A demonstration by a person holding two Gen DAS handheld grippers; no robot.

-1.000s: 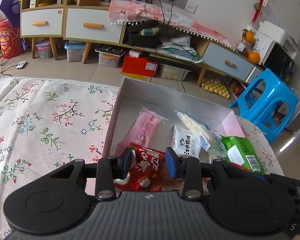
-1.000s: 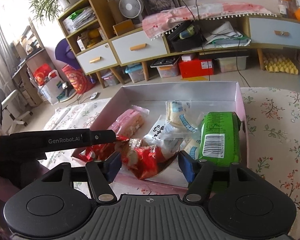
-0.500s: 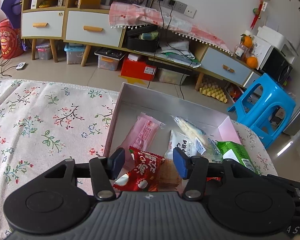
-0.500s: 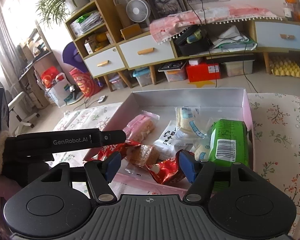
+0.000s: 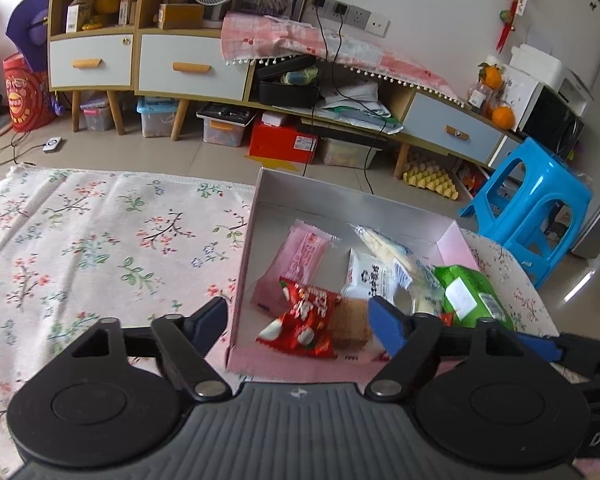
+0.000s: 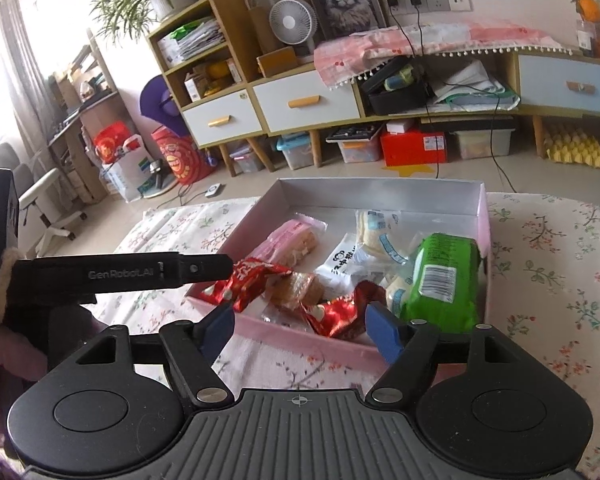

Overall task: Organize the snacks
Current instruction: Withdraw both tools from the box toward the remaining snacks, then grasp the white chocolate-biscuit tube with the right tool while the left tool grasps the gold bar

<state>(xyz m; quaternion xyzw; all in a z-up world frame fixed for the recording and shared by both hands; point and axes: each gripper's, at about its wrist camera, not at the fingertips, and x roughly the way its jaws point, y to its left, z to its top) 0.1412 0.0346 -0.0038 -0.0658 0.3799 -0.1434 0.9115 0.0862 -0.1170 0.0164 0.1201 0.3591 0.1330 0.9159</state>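
Both grippers sit at the near edge of the pink box (image 5: 456,240), jaws opening, nothing pinched.

Left gripper (image 5: 298,322): jaws spread and widening. Red candy packet (image 5: 304,320) lies just ahead of the gap, flat on the box floor by the near wall, with clear space between it and both pads. Looks like a release: packet lies inside the box, which is likely where snacks are meant to go. Left finger (image 5: 208,320) hangs outside the box over the floral cloth (image 5: 100,248); the right one is over the box interior.

Right gripper (image 6: 298,330): jaws also spread and opening, empty. The packet's crumpled red end (image 6: 340,312) and its clear middle showing a brown snack (image 6: 296,288) lie just beyond the gap, unclamped. Green packet (image 6: 444,280) sits ahead of the right finger, against the box's right wall. Left gripper's arm crosses from the left, its tip by the packet's other end.

Ahead of both gaps, deeper in the box: pink wafer packet (image 5: 300,260), white packet (image 5: 370,278), clear packet with blue print (image 6: 378,236), loosely piled rather than lined up, so the sorting is probably unfinished.

Cloth outside the box is bare of snacks in both views. Likely next move: backing off or tidying the pile.
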